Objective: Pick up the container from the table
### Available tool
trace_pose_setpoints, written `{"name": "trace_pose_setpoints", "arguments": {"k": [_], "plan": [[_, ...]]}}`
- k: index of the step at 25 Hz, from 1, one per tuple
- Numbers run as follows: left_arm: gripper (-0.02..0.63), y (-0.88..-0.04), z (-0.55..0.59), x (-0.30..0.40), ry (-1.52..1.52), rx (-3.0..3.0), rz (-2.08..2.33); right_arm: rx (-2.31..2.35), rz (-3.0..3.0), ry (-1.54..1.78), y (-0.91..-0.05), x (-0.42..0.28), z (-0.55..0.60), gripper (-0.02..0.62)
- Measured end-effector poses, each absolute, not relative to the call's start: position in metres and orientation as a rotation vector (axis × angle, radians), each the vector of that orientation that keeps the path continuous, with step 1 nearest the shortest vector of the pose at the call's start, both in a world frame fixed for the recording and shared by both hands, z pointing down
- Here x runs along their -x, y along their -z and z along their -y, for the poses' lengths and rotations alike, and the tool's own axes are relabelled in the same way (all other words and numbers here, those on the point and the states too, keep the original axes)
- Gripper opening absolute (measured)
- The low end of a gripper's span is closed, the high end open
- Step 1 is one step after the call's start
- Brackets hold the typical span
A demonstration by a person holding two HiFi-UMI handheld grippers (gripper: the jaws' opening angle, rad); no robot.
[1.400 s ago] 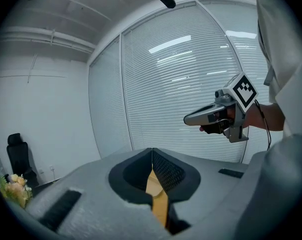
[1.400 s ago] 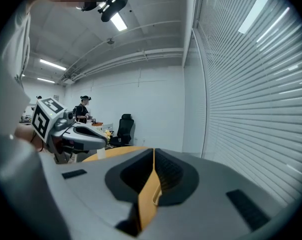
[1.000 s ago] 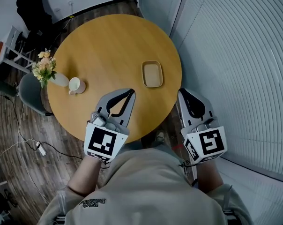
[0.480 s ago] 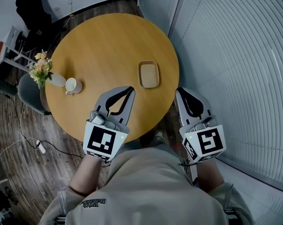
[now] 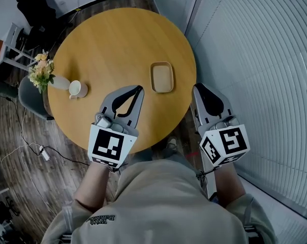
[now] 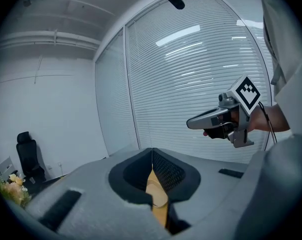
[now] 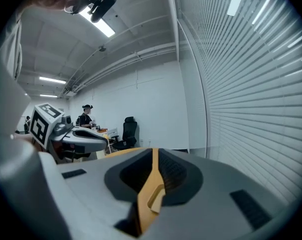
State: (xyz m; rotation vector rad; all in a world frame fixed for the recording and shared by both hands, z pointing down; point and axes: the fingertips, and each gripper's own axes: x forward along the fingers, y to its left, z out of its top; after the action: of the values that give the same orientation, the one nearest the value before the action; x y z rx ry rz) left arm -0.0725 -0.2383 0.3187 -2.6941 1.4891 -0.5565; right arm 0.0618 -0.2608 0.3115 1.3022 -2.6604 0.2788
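Leaving alone the flowers (image 5: 40,69) and the cup (image 5: 77,89) at the far left of the surface (image 5: 118,39), both well apart from the job. Holding the left gripper (image 5: 139,88) over the near edge, fingers pressed together on nothing. Aiming for the container (image 5: 162,77), lying flat right of centre, just ahead of the left tips and untouched. Holding the right gripper (image 5: 198,88) off the surface's right edge, fingers likewise closed and empty. Judging the next need: spreading the fingers before reaching, coming in low, straddling the shallow rim on a long side with one finger inside and one outside, then closing firmly and lifting level, avoiding tipping or sliding it.
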Motion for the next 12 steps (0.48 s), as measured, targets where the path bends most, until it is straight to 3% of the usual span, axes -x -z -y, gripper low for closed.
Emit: {"name": "trace_pose_setpoints", "arguments": {"k": [12], "plan": [[0.021,-0.366,0.288,0.076,0.621,2.751,-1.494,-1.183,2.563,-0.454,-0.391,-0.039,0.320,0.074]]}}
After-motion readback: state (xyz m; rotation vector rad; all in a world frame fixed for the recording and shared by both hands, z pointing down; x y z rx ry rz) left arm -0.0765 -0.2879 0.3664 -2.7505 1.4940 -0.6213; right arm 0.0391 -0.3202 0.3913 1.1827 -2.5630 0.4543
